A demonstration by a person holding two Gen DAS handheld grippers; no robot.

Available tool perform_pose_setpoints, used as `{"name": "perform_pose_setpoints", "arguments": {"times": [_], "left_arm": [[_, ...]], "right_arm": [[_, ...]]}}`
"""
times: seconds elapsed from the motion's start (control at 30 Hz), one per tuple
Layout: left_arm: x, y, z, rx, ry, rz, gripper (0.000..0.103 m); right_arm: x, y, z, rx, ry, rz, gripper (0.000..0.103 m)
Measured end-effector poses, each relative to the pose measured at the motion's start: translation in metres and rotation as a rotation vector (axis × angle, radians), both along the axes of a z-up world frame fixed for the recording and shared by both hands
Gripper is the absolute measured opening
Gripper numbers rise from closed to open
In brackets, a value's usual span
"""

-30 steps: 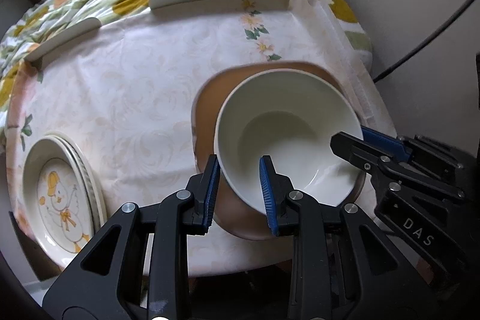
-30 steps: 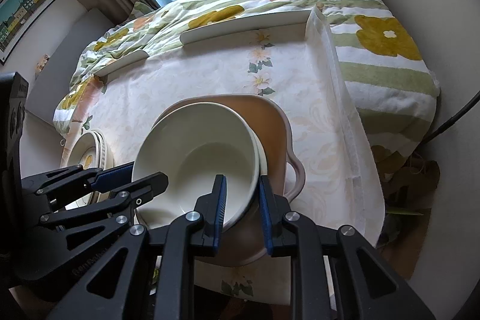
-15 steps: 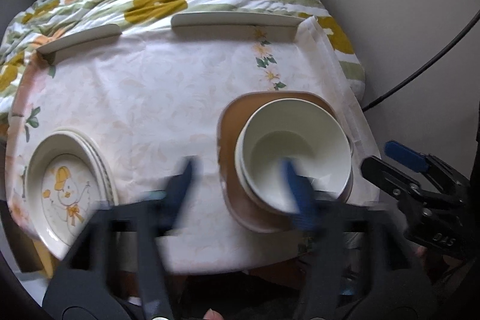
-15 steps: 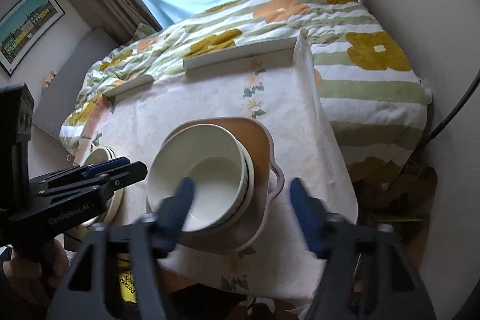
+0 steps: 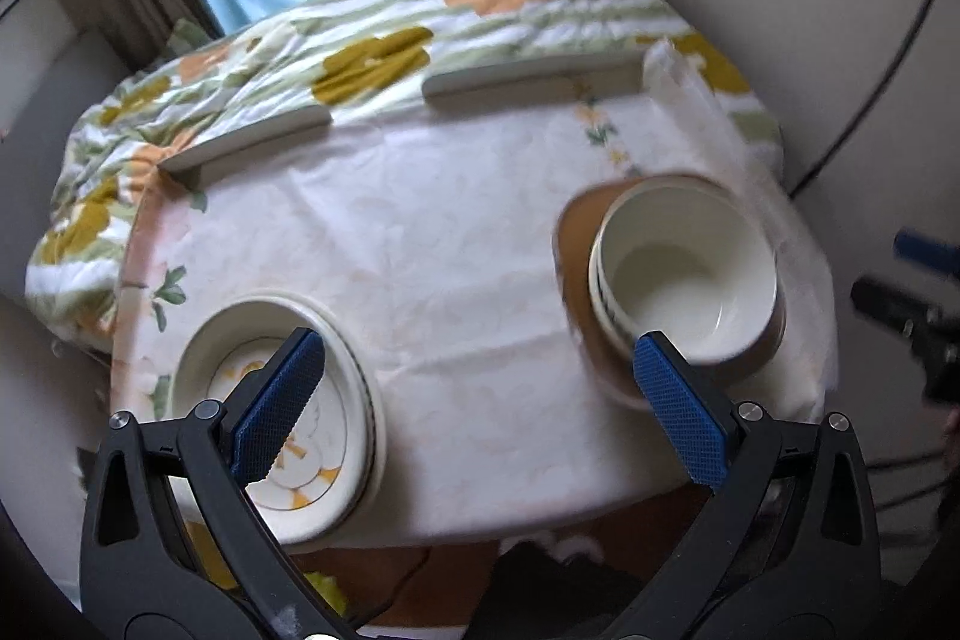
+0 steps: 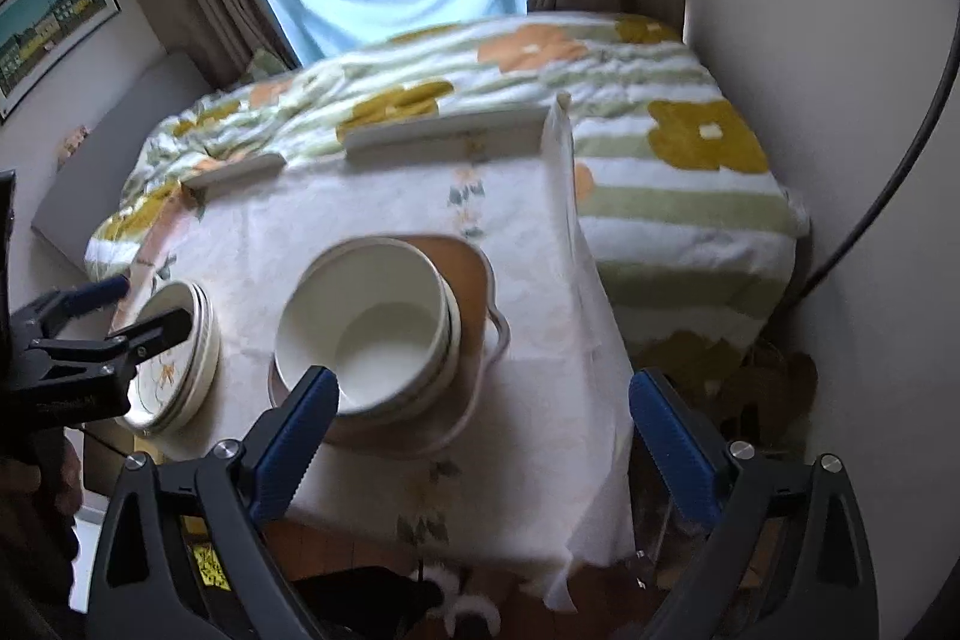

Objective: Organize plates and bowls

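Observation:
A stack of cream bowls (image 5: 684, 280) sits nested on a brown handled plate (image 5: 573, 244) at the table's right side; the right wrist view shows the bowls (image 6: 372, 322) and the plate (image 6: 471, 280) too. A stack of plates with a yellow duck picture (image 5: 342, 436) lies at the near left corner, and appears in the right wrist view (image 6: 180, 370). My left gripper (image 5: 480, 346) hovers above the near table edge, its jaws opening wide with nothing between them. My right gripper (image 6: 483, 382) hangs back from the bowls, jaws also opening and empty.
A white floral cloth covers the table (image 5: 432, 250), with low grey rails (image 5: 528, 79) along its far edge. A bed with a flowered quilt (image 6: 660, 172) lies behind. A wall and a black cable (image 6: 900, 160) are close on the right.
Both grippers were shut on the top bowl's rim; they let go, opened wide and drew back and up. The bowl stays nested on the stack.

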State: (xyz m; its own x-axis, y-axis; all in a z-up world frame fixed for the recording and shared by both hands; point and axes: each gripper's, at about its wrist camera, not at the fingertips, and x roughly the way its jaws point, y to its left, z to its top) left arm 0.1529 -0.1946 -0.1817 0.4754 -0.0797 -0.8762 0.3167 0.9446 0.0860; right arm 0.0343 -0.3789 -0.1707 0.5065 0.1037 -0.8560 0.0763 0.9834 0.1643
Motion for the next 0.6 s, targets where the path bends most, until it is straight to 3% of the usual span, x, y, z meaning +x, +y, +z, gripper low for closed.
{"name": "perform_pose_setpoints", "arguments": {"times": [0.23,0.3,0.37,0.5,0.6], "left_arm": [[0.023,-0.005,-0.036,0.004,0.192,-0.055,0.101],[0.030,-0.009,-0.048,0.005,0.243,-0.071,0.097],[0.037,-0.013,-0.061,0.007,0.293,-0.086,0.084],[0.047,-0.023,-0.079,-0.022,0.372,-0.107,0.079],[0.049,-0.034,-0.088,0.003,0.401,-0.143,0.074]], "right_arm": [[0.017,0.002,-0.026,-0.068,0.189,0.067,0.097],[0.026,0.003,-0.040,-0.074,0.243,0.099,0.096],[0.035,0.004,-0.049,-0.062,0.275,0.122,0.095],[0.051,0.005,-0.071,-0.039,0.364,0.143,0.069],[0.060,0.010,-0.083,-0.010,0.411,0.183,0.061]]}}
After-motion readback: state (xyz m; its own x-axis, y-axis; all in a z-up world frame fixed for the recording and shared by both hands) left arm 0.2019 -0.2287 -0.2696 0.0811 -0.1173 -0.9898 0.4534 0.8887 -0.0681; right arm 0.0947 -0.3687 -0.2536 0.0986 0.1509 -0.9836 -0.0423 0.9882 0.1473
